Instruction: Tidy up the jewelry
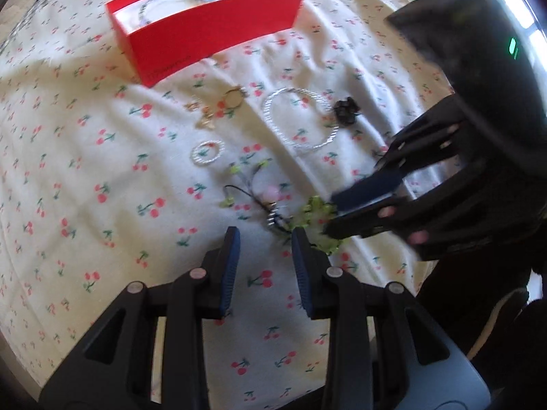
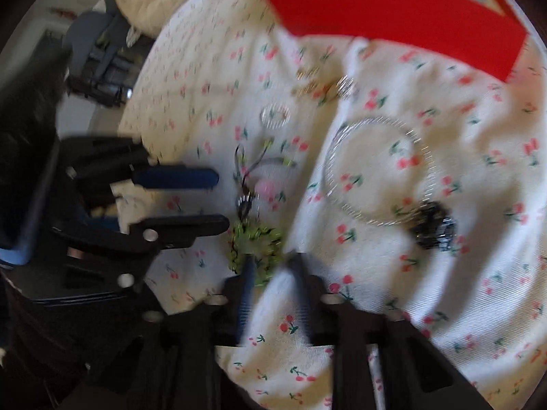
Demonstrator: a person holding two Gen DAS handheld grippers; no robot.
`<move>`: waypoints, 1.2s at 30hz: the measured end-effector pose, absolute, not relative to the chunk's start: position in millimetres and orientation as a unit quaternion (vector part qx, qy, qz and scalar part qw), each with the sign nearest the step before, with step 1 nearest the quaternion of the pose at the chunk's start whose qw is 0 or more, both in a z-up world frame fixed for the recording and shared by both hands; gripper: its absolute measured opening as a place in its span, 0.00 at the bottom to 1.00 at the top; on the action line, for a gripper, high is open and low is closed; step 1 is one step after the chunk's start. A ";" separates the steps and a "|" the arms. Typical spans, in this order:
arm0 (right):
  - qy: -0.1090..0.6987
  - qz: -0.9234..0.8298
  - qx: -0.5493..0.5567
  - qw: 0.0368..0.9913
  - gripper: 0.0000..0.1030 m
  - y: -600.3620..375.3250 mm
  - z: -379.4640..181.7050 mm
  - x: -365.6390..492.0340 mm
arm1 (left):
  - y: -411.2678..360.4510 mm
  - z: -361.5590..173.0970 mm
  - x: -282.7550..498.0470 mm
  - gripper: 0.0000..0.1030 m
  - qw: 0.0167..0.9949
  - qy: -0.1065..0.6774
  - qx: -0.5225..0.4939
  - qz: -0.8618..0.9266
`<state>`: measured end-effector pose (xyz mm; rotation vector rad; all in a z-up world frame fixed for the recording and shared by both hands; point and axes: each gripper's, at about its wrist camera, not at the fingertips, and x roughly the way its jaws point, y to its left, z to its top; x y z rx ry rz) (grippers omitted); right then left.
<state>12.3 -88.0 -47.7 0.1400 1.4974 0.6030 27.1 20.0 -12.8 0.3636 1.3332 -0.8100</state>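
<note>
A red jewelry box stands at the far side of the cherry-print cloth, with a dark beaded necklace inside. The red box also shows in the right wrist view. On the cloth lie a large silver bangle, a small silver ring, gold earrings, a black beaded piece and a green beaded bracelet on a dark cord. My left gripper is open just short of the bracelet. My right gripper is open with its tips at the green bracelet.
The cloth is wrinkled and covers a round surface. A chair and cream bedding lie beyond the cloth's left edge in the right wrist view. The large bangle and the black piece lie right of the bracelet there.
</note>
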 end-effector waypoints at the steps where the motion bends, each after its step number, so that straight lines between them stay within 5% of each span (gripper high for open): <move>1: 0.667 0.268 0.053 0.693 0.12 -85.8 -49.0 10.4 | 16.0 -15.0 26.4 0.32 0.693 0.598 0.164 -0.367; 5: 0.659 0.267 0.036 0.702 0.10 -84.6 -47.1 7.6 | 7.7 -29.8 25.9 0.31 0.686 0.607 0.179 -0.358; 8: 0.655 0.264 0.022 0.708 0.10 -81.6 -46.7 6.8 | 5.1 -31.1 26.5 0.09 0.685 0.610 0.159 -0.366; 10: 0.654 0.263 0.017 0.709 0.09 -81.4 -45.3 8.0 | 0.4 -32.6 25.8 0.03 0.688 0.608 0.160 -0.363; 23: 0.634 0.178 -0.039 0.752 0.06 -99.7 -33.5 17.6 | 6.6 -13.0 40.4 0.03 0.717 0.590 0.133 -0.348; 36: 0.592 0.188 0.021 0.784 0.06 -133.1 11.0 23.4 | 24.6 3.4 51.6 0.03 0.754 0.572 0.097 -0.309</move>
